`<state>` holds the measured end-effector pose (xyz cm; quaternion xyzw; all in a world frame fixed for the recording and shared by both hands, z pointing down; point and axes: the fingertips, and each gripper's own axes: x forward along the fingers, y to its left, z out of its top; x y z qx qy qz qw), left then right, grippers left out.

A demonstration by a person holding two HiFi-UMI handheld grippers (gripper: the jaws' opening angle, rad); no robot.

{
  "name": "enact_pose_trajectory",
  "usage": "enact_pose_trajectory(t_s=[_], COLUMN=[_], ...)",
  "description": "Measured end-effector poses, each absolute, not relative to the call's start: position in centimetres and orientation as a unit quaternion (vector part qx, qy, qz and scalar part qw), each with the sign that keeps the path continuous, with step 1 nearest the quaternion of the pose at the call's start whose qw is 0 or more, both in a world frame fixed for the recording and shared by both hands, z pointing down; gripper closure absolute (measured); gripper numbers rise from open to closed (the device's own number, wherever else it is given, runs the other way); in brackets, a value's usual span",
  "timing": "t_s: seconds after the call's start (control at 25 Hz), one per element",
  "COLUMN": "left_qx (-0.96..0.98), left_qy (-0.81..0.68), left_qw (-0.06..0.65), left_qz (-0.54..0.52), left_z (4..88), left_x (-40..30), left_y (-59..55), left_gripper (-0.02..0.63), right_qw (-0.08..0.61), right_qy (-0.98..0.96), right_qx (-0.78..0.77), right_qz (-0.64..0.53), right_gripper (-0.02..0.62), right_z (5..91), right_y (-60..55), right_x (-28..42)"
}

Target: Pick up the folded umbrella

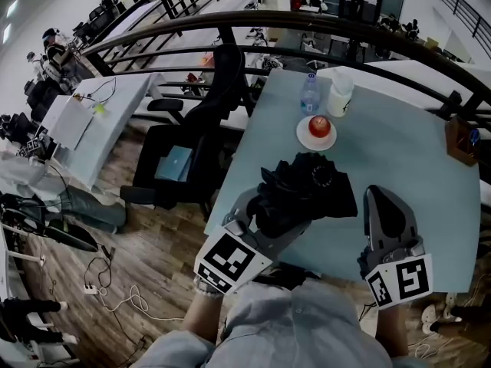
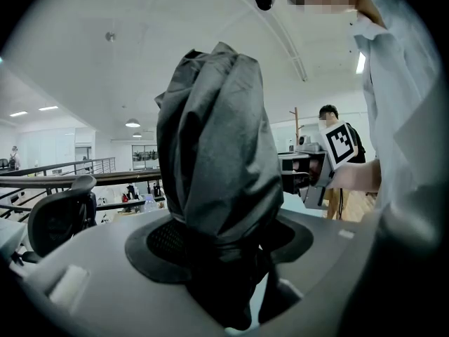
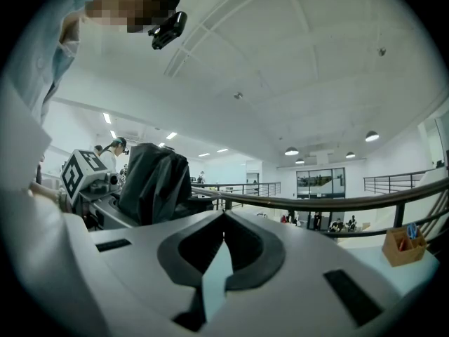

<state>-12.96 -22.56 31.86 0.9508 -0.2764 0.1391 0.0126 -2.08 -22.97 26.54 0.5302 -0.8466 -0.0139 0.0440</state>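
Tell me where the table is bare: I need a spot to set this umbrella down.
Bare: the right half of the table, between the plate and the wooden box. A narrower strip runs along the left edge, beside the folded umbrella. Crowded: the far middle, where bottle, white cup and plate with apple cluster.

Grey left gripper (image 1: 285, 205), right gripper (image 1: 380, 209); apparently pale-blue shirt (image 1: 307, 330).

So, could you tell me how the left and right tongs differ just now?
The left tongs are shut on the folded black umbrella; the right tongs are shut on nothing. Fabric fills the left tongs' gap; the right tongs' tips touch. Both carry a marker cube.
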Motion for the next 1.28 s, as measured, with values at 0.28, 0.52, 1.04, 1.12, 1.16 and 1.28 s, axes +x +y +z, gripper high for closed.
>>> enact_pose_trajectory(t_s=[0.28,0.52,1.04,1.12,1.16,1.28], left_qx=[0.948,0.947,0.945,0.945,0.945,0.944], left_qy=[-0.281,-0.283,-0.283,-0.282,-0.282,-0.283], left_qw=[0.014,0.017,0.02,0.02,0.021,0.021], left_qz=[0.148,0.151,0.163,0.164,0.164,0.165], left_z=[32.2,32.3,33.3,33.3,33.3,33.4], left_x=[-13.1,-13.2,-13.3,-13.3,-13.3,-13.3], left_y=[-22.4,-22.5,-22.6,-22.6,-22.7,-22.8], left_gripper=[0.316,0.316,0.316,0.316,0.316,0.316], right_qw=[0.047,0.05,0.053,0.055,0.055,0.056], right_qy=[-0.848,-0.85,-0.851,-0.85,-0.85,-0.85], right_qx=[0.528,0.524,0.522,0.523,0.523,0.524], right_qz=[-0.013,-0.012,-0.008,-0.007,-0.007,-0.007], right_gripper=[0.595,0.595,0.595,0.595,0.595,0.595], right_z=[26.5,26.6,27.2,27.3,27.3,27.3], right_y=[-22.8,-22.9,-23.0,-23.0,-23.0,-23.1], right_x=[-2.2,-2.3,-2.4,-2.4,-2.4,-2.3])
